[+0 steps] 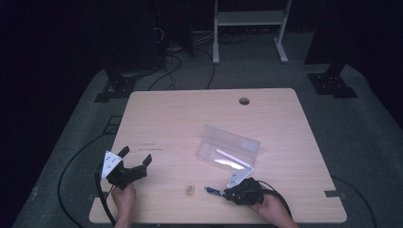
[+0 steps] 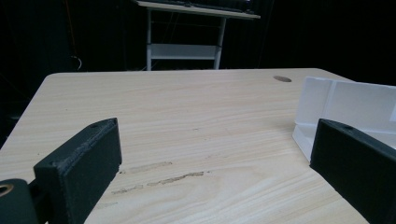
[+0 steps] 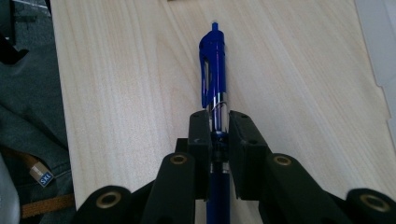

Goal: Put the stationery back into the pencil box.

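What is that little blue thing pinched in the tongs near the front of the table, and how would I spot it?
Start at the pale wooden table and follow its near edge to the person's right tongs. Shut between them is a blue pen, pointing left across the table. It is the only blue thing there; the small tan piece beside it lies loose.

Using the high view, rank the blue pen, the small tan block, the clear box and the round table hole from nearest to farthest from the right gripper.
From the right gripper:
1. Blue pen, clamped in its jaws.
2. Small tan block, to the left.
3. Clear box, just beyond.
4. Table hole, by the far edge.
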`<state>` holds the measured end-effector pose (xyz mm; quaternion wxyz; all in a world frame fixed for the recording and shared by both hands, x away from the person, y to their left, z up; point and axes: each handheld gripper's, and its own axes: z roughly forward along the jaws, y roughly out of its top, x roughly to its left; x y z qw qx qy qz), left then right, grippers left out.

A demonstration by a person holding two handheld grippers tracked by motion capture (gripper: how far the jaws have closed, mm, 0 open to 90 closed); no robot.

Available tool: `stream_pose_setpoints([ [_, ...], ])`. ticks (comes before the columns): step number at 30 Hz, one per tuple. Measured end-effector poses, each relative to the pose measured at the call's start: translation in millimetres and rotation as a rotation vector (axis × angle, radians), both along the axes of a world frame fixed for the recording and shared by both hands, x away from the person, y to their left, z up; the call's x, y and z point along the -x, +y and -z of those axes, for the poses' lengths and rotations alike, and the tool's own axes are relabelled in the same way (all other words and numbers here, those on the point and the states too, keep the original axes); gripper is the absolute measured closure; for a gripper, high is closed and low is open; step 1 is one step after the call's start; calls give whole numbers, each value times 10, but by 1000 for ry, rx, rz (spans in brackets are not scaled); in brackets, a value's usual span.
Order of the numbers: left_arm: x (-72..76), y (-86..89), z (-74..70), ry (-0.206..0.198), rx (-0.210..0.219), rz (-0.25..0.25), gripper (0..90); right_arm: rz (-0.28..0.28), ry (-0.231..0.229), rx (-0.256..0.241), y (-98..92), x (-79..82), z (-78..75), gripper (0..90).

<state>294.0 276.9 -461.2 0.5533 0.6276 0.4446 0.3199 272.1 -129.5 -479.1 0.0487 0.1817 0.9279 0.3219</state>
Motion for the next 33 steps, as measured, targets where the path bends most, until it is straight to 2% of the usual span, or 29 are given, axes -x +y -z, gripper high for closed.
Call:
stream_pose_setpoints([
  [6, 1, 7, -1, 0, -2, -2, 11, 11, -4, -13, -31, -14, -45, 792],
  [13, 1, 5, -3, -1, -3, -2, 11, 31, -29, -34, -76, -68, -198, 792],
  [26, 3, 14, -4, -2, -2, -2, 11, 52, -83, -37, -91, -240, -428, 791],
  [33, 4, 16, -5, -2, -1, -2, 11, 58, -104, -15, -57, -345, -509, 791],
])
